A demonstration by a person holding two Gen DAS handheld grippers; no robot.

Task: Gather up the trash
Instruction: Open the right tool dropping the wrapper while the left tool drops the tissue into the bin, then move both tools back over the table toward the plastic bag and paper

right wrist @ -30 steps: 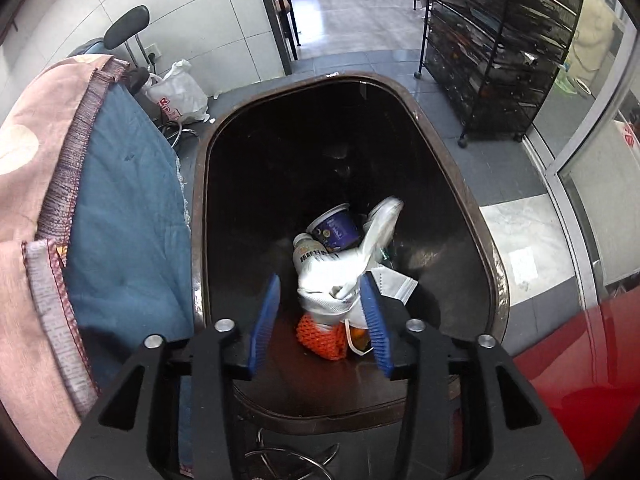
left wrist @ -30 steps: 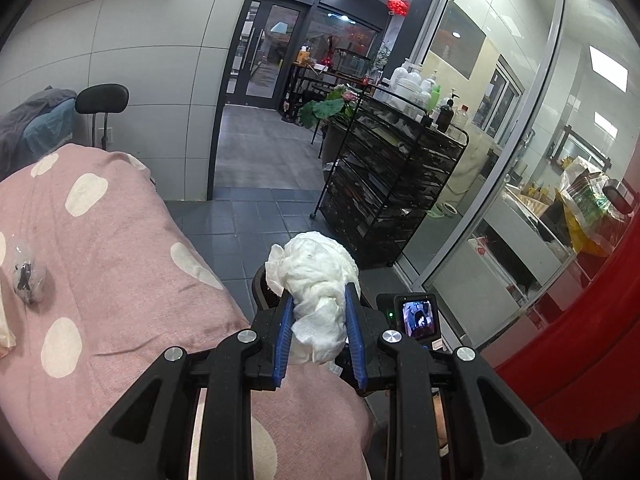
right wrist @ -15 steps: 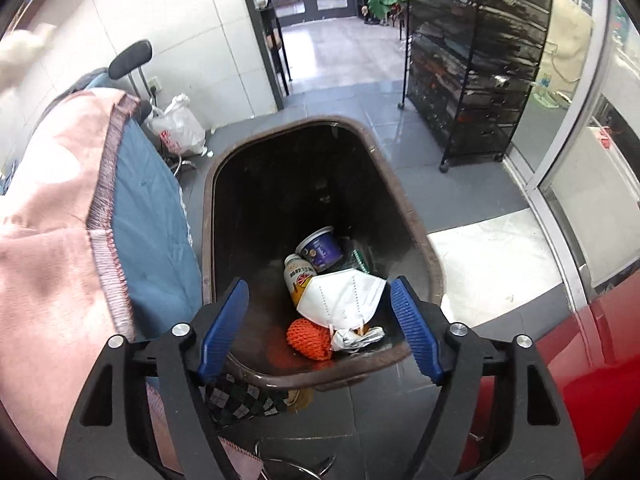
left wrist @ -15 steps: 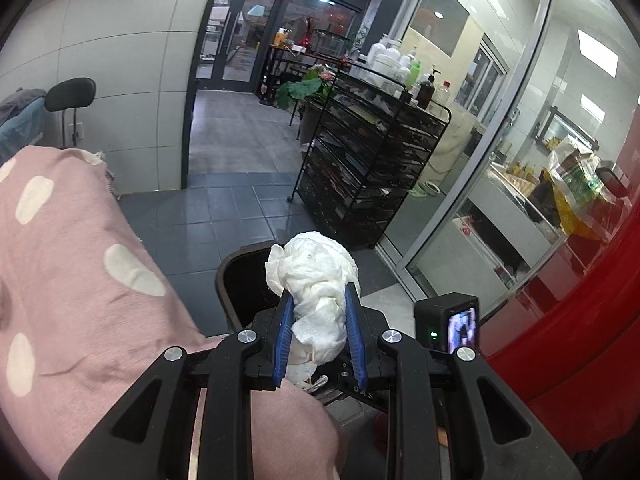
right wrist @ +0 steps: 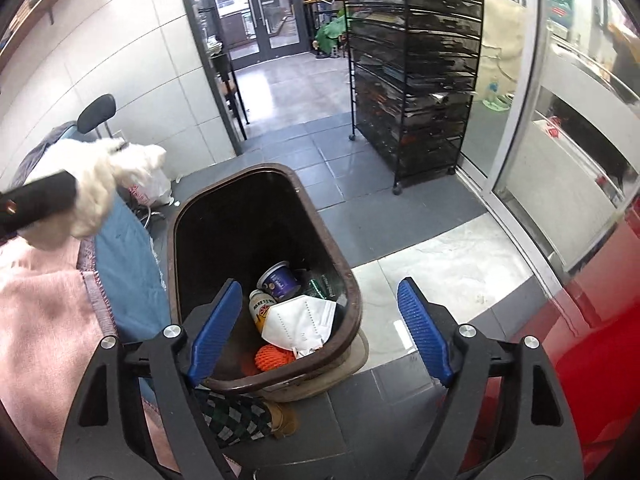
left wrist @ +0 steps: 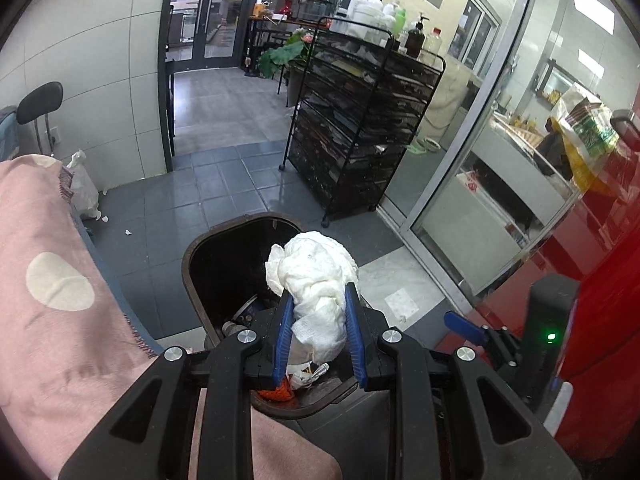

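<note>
A crumpled white tissue wad [left wrist: 314,286] was held clamped between the 2 blue pads of the left gripper [left wrist: 318,336], poised above the near end of the dark brown trash bin [left wrist: 188,256], whose open mouth was seen just beneath the wad. In the right wrist view, the right gripper [right wrist: 320,330] was seen spread wide with nothing between its blue pads [right wrist: 424,332], hanging over the bin's near rim [right wrist: 352,280]. Inside the bin, at its near end, a white face mask [right wrist: 300,322] was seen lying on top, with an orange mesh ball [right wrist: 274,358] just below it against the near wall, a small printed bottle [right wrist: 260,308] beside the mask, and a purple-lidded cup [right wrist: 280,280] a little farther in. The pink spotted blanket [left wrist: 60,300] with its blue lining [right wrist: 128,276] was seen draped along the bin's left side. A black wire shelf cart [right wrist: 416,88] was seen standing on the grey tile floor [right wrist: 360,208] beyond the bin, well apart from it.
</note>
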